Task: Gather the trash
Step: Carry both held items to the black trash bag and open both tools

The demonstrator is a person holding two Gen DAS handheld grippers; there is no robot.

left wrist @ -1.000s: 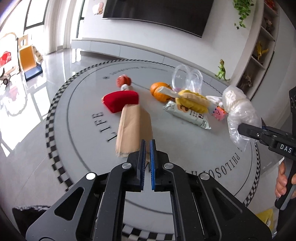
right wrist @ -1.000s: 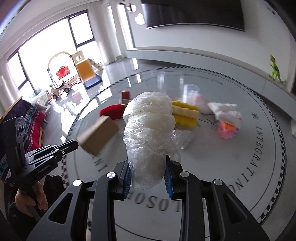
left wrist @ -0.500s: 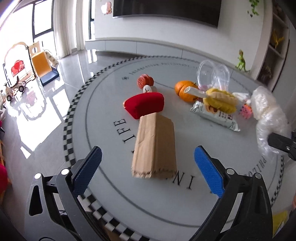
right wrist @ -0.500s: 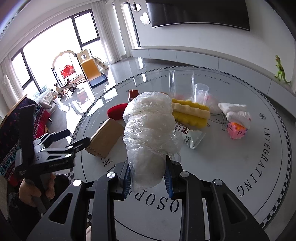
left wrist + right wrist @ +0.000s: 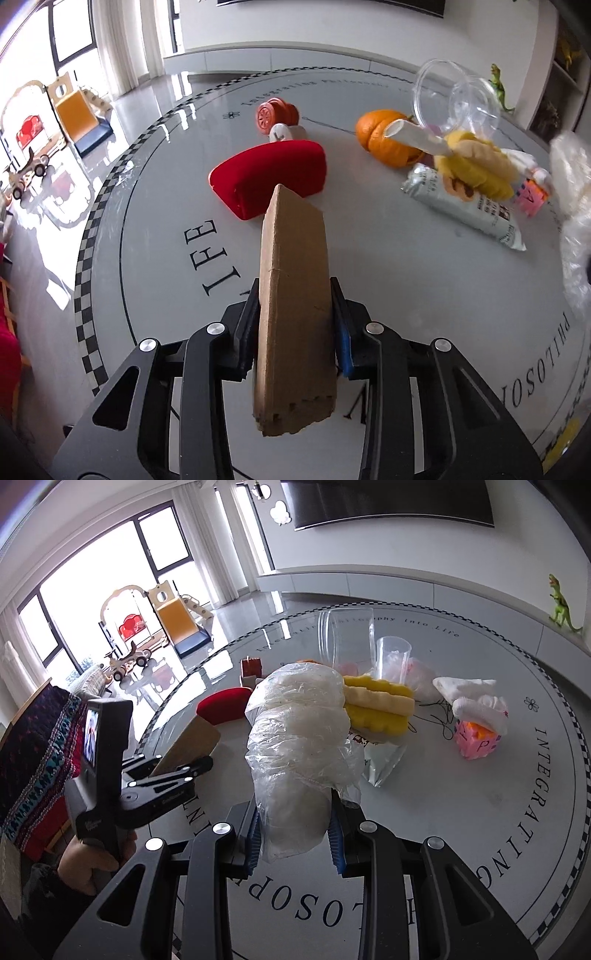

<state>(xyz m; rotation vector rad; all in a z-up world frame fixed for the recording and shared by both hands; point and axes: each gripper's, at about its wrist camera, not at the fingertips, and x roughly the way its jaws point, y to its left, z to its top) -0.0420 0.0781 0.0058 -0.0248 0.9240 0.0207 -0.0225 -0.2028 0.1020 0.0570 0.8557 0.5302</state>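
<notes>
Left gripper (image 5: 295, 325): jaws closing, with a flat brown cardboard piece (image 5: 293, 295) between them; both pads lie against its two sides. The cardboard stands on edge, its far end reaching out ahead of the jaws and its near, ragged end hanging back toward the camera. From the right wrist view the same cardboard (image 5: 192, 742) sticks up out of the left gripper (image 5: 177, 768), clear of the worktop (image 5: 480, 812). A person's hand (image 5: 88, 864) grips the handle below.

Right gripper (image 5: 295, 830): jaws clenched on a crumpled clear plastic bag (image 5: 299, 746). The lower part of the bag is pinched between the blue pads; the bulk billows up and forward of the jaws.

Ahead of the left jaws, on the round grey worktop (image 5: 406, 295) with printed lettering:
- red wedge-shaped cushion (image 5: 273, 181), just beyond the cardboard's far end; whether they touch, cannot tell.
- small orange wheel-like toy (image 5: 275, 112), further on.
- orange peel (image 5: 384, 138), ahead and right, with a white paper tube (image 5: 417, 138) lying across it.
- yellow sponge (image 5: 476, 166) resting on a silver snack wrapper (image 5: 469, 206).
- clear plastic cup (image 5: 454, 96) tipped on its side behind them.

Ahead and right of the right jaws: pink block (image 5: 476, 742) with white tissue (image 5: 472, 698) on top.
</notes>
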